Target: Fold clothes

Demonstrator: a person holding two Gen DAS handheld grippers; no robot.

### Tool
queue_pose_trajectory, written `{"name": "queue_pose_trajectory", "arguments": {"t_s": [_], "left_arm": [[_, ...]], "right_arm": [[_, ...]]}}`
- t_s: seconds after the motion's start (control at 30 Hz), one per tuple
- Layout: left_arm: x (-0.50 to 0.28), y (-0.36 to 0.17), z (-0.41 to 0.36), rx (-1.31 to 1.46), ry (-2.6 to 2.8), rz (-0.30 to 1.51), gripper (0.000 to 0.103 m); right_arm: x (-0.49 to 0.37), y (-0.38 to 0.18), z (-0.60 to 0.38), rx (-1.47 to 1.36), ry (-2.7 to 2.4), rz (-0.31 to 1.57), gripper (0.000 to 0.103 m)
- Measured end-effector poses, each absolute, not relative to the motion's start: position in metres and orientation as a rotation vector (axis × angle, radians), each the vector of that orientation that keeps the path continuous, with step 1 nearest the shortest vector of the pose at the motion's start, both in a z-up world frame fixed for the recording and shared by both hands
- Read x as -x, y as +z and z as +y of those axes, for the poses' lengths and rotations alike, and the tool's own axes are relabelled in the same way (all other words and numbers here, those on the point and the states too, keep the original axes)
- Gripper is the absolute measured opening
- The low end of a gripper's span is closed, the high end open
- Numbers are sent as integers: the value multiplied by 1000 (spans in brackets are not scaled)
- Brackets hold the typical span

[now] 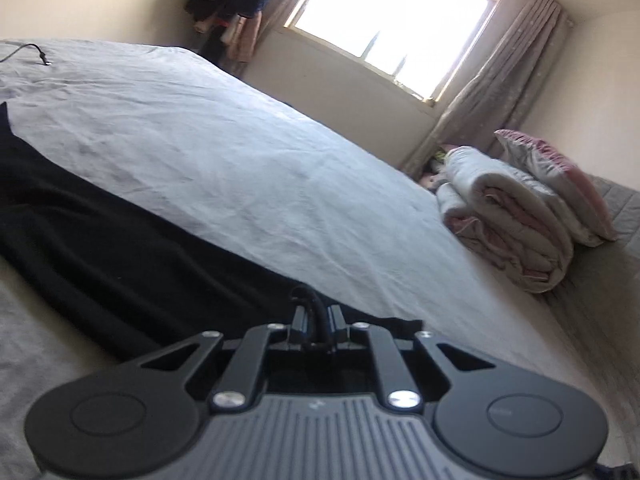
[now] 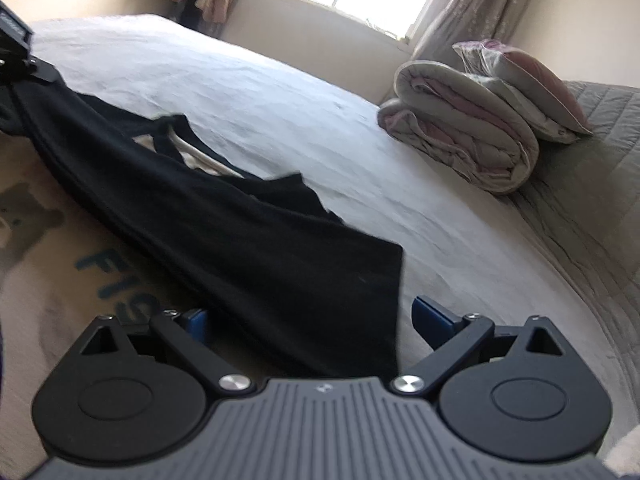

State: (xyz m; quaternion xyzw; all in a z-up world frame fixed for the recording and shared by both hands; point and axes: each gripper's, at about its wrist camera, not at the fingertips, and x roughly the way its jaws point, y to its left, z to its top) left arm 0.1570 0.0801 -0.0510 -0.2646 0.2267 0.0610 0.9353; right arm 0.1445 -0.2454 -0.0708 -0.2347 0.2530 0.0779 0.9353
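Now both tongs are at the black garment on the bed.

Left tongs point(image 1: 318, 322) are clamped tight, pinching a small fold of the black garment point(image 1: 120, 248) right at the tips, and the cloth runs away to the left across the pale bed sheet point(image 1: 248, 152). Over on the right wrist view, the right tongs point(image 2: 308, 316) stand wide apart, blue pads point(image 2: 434, 314) showing, with the garment's point(image 2: 256, 264) near corner lying between them but neither pad pressing on it. The garment stretches from there up and to the left, toward the left tongs at that view's left edge. A folded quilt point(image 2: 460, 136) and a pillow point(image 2: 532, 80) sit well apart at the bed's far side, near the window point(image 1: 392, 20) and curtain point(image 1: 504, 88).
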Motion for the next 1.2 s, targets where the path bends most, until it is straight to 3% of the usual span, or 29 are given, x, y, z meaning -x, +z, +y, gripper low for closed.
{"name": "queue_pose_trajectory", "arguments": {"t_s": [0.2,0.47,0.57,0.67,0.73,0.8,0.87,1.0,1.2], "left_arm": [[-156,-53,80,528,149,471,10],[-159,-65,85,570,120,477,10],[-154,-62,89,599,107,427,10],[-147,-57,89,616,63,349,10],[-141,-54,88,611,48,298,10],[-134,-51,86,607,58,227,10],[-124,-48,84,602,80,145,10],[-103,-42,77,578,119,-13,10],[-75,-34,66,504,293,-217,10]], "right_arm": [[-145,-61,-277,348,181,612,98],[-161,-25,-368,-329,372,624,97],[-191,-35,-396,-549,402,637,86],[-214,-64,-422,-747,393,654,82],[-219,-87,-436,-886,384,623,66],[-219,-92,-439,-915,383,583,54],[-222,-94,-437,-914,378,565,50],[-222,-81,-411,-772,391,588,58],[-223,-69,-372,-629,478,614,58]]}}
